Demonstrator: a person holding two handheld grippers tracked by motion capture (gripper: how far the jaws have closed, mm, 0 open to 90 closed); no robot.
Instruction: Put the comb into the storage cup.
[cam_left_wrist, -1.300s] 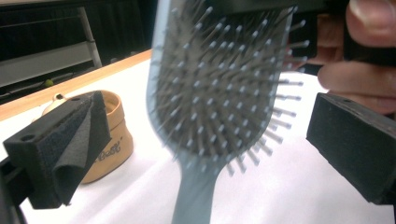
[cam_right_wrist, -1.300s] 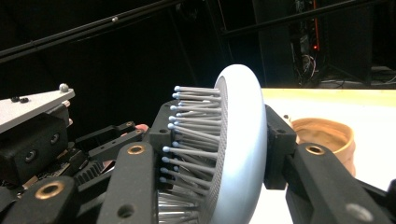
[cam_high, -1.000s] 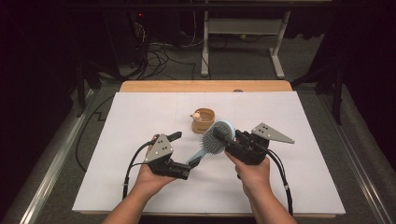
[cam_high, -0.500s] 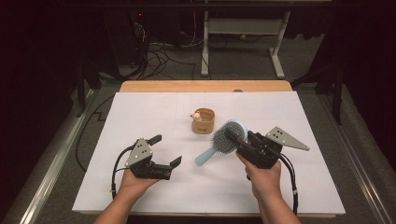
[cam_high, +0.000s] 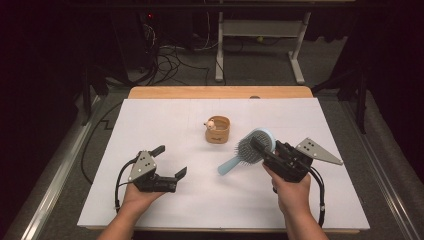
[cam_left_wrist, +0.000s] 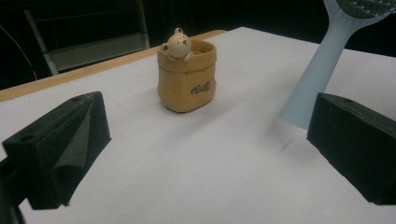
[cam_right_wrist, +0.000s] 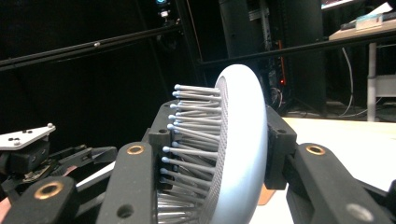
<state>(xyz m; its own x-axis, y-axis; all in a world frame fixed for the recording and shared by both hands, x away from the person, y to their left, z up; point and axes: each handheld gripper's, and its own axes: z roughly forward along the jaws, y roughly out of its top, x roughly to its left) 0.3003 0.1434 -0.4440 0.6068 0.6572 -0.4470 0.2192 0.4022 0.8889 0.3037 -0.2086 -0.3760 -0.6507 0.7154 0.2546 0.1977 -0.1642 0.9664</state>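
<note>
Round, pale-blue bristled hairbrush (cam_high: 255, 145)

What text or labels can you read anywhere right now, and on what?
"Wally" or something close, in dark script on the front of the small tan bear pot; the letters are slightly blurred, so that reading is unsure.
The same marking on the pot in the high view is too small to read.
No text is readable on the hairbrush or the white table cover.

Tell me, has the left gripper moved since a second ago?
Yes. The left gripper has slid left and toward the person, away from the small pot, and let go of the hairbrush.
</note>
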